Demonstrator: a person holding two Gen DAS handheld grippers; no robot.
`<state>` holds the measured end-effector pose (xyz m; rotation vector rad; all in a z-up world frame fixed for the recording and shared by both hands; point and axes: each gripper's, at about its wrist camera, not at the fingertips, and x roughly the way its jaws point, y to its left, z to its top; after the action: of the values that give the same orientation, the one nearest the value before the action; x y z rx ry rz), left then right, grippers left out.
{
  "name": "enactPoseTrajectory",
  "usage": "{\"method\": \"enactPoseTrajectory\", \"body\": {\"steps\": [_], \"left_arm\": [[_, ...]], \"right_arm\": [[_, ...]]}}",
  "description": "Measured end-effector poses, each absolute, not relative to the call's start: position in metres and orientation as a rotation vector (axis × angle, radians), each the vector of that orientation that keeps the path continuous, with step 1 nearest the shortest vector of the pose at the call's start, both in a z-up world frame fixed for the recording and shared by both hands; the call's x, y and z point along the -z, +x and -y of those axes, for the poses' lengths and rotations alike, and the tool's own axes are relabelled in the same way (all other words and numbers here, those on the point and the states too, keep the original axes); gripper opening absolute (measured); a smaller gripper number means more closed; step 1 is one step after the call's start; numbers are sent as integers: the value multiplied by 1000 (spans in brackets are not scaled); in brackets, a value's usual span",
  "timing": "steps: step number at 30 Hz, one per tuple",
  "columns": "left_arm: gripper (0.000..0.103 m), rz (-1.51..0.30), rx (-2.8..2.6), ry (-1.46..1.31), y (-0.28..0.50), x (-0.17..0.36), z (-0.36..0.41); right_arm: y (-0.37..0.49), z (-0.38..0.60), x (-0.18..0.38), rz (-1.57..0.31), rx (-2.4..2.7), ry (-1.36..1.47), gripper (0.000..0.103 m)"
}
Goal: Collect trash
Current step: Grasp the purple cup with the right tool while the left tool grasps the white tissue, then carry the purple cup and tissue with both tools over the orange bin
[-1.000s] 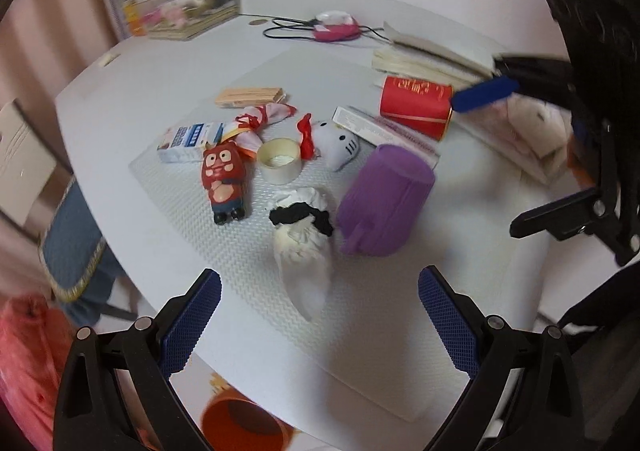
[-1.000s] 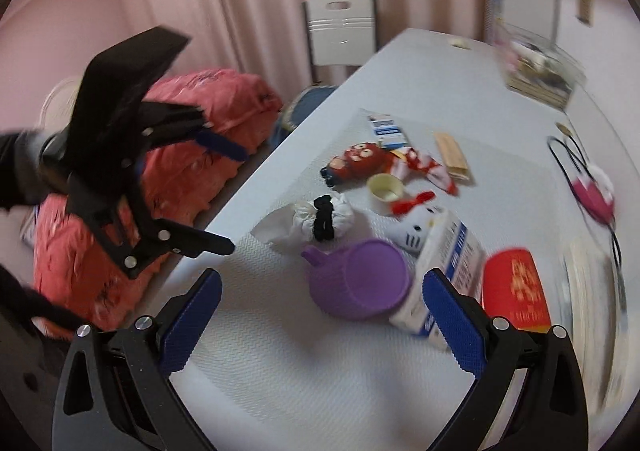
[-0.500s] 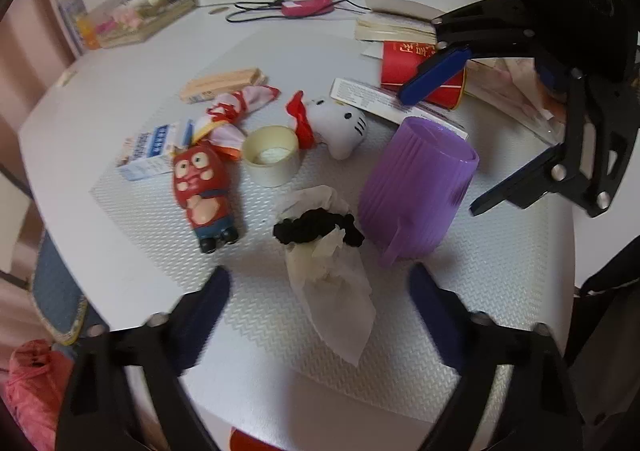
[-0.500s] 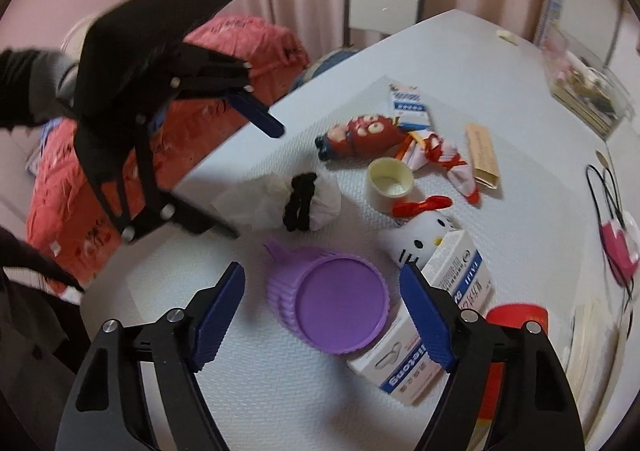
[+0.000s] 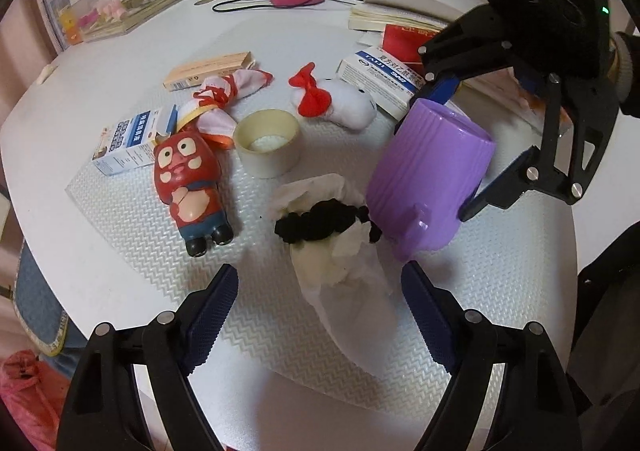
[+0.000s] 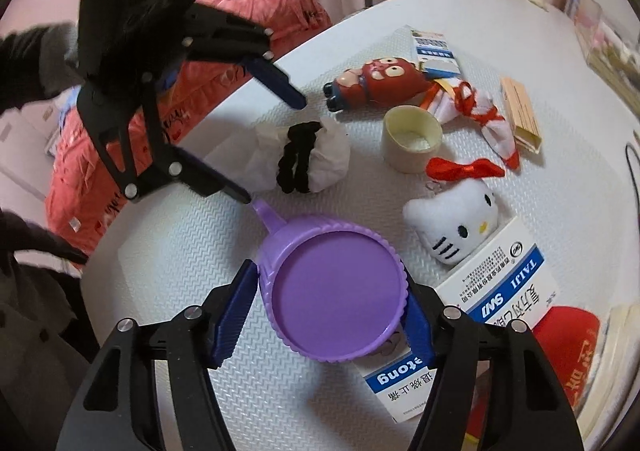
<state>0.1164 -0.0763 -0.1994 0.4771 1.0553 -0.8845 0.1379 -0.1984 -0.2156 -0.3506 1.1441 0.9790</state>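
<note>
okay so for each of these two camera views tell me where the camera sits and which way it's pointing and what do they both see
Left wrist: on the left gripper, pointing steeply down at the crumpled tissue; its own open jaws show below, and the right gripper at the right.
Right wrist: on the right gripper, looking almost straight down on the upside-down purple cup; its jaws are closing on either side of the cup, and the left gripper shows upper left.
Shared: cup, tissue, tape roll, red figurine, white cat plush, textured mat.
</note>
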Motion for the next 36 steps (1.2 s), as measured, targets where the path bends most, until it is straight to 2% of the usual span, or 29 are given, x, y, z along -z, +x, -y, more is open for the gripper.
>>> {"method": "enactPoseTrajectory", "body": {"steps": [2, 3, 8, 10, 12, 27, 36], "left_arm": [[80, -1068, 901, 440, 117, 201, 78], [73, -1072, 913, 461, 115, 204, 82], [66, -1052, 893, 473, 112, 206, 84], [53, -1050, 899, 461, 112, 203, 82], [34, -1054, 889, 490, 110, 203, 84], [33, -1051, 862, 427, 99, 178, 70], [33, -1053, 756, 382, 65, 155, 25]], "right_arm": [[140, 201, 217, -1155, -971, -320, 66], [140, 200, 217, -1157, -966, -313, 66], [138, 201, 214, -1154, -936, -293, 65], [142, 202, 214, -1149, -910, -261, 65], [145, 205, 213, -1146, -900, -230, 65], [121, 199, 185, -1099, -930, -249, 65], [110, 174, 163, -1064, -971, -215, 65]]}}
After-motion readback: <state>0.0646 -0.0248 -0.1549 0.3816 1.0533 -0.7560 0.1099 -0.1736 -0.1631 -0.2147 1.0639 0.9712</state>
